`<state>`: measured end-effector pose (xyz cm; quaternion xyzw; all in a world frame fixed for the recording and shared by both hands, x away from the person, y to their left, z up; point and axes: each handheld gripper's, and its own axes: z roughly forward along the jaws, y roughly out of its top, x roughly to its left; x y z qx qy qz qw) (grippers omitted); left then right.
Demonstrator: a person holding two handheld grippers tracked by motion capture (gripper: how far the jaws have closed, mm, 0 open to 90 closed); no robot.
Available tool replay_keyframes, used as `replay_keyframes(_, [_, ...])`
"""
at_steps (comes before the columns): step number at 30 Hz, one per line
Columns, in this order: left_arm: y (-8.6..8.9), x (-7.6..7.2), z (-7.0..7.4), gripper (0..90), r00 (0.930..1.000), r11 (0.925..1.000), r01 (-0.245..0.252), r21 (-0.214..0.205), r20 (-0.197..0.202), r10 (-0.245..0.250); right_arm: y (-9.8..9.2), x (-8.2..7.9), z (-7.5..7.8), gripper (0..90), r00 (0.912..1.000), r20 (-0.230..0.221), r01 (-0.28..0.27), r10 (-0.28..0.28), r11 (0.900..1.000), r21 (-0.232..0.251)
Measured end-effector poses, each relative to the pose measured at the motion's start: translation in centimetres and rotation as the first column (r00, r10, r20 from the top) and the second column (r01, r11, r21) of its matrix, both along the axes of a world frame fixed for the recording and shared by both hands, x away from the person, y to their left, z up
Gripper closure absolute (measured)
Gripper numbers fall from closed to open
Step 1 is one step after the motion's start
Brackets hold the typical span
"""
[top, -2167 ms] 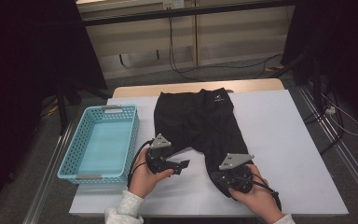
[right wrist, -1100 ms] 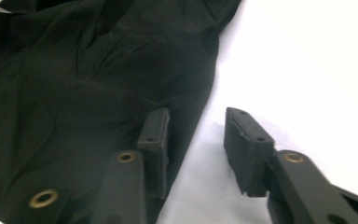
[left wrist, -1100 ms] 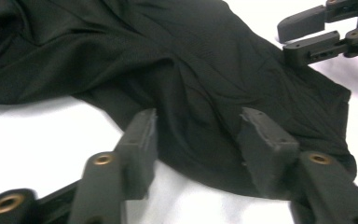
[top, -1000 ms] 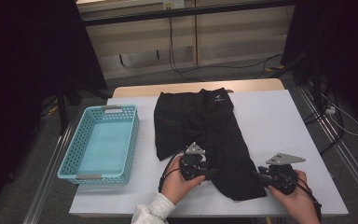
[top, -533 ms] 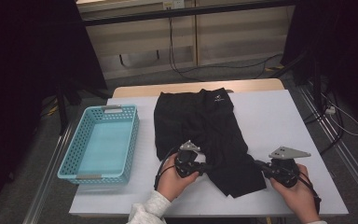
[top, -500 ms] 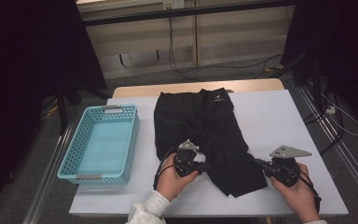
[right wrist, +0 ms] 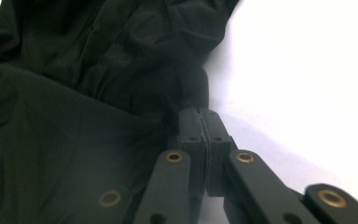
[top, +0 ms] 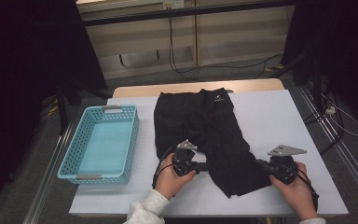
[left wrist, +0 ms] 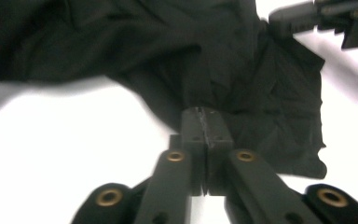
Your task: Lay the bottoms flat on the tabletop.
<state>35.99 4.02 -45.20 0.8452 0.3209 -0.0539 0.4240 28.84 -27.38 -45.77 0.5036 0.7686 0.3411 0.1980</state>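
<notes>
Jaws of left gripper (top: 204, 166) and right gripper (top: 261, 164) pinch the black shorts (top: 209, 130) hem; we lift both evenly, keeping fabric taut above the table (top: 279, 116).

Black fabric shorts (top: 208, 135), small white logo near waistband, lying flat on white table, centre of high view. Waistband toward top of frame, legs toward bottom. Lower leg rumpled, hem edges pinched both sides, lower centre-right.

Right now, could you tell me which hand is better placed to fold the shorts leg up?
Probably neither alone: the left gripper and right gripper are each shut on an edge of the shorts, at opposite sides of the near leg, so both could lift together.
</notes>
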Motion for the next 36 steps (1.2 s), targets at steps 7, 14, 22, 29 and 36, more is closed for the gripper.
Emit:
replay_keyframes(7, [-0.7, -0.4, 0.0, 54.1, 0.9995, 0.9999, 0.015, -0.006, 0.029, -0.015, -0.9, 0.1, 0.0, 90.0, 0.9987, 0.013, 0.050, -0.050, 0.9985, -0.020])
replay_keyframes(14, [-1.4, -0.6, -0.8, 52.7, 0.9997, 0.9999, 0.013, 0.001, 0.023, -0.013, -0.4, -0.1, -0.1, 89.8, 0.9994, 0.012, 0.033, -0.033, 0.9991, -0.026])
replay_keyframes(22, [-2.4, -1.1, -1.2, 86.4, 0.9989, 0.9989, 0.046, 0.002, -0.006, -0.046, -0.2, -0.1, -0.1, 89.9, 0.9995, 0.009, 0.031, -0.031, 0.9993, -0.018])
replay_keyframes(29, [-1.1, -0.4, 0.8, 89.6, 0.9988, 0.9971, 0.034, -0.068, -0.034, -0.037, -0.5, 0.2, 0.4, 90.0, 0.9991, 0.023, 0.034, -0.035, 0.9993, 0.011])
replay_keyframes(36, [0.5, 0.9, 0.8, 89.7, 0.9978, 0.9957, -0.012, -0.092, -0.065, 0.006, -0.6, 1.0, 0.5, 90.0, 0.9976, 0.046, 0.050, -0.052, 0.9980, 0.039])
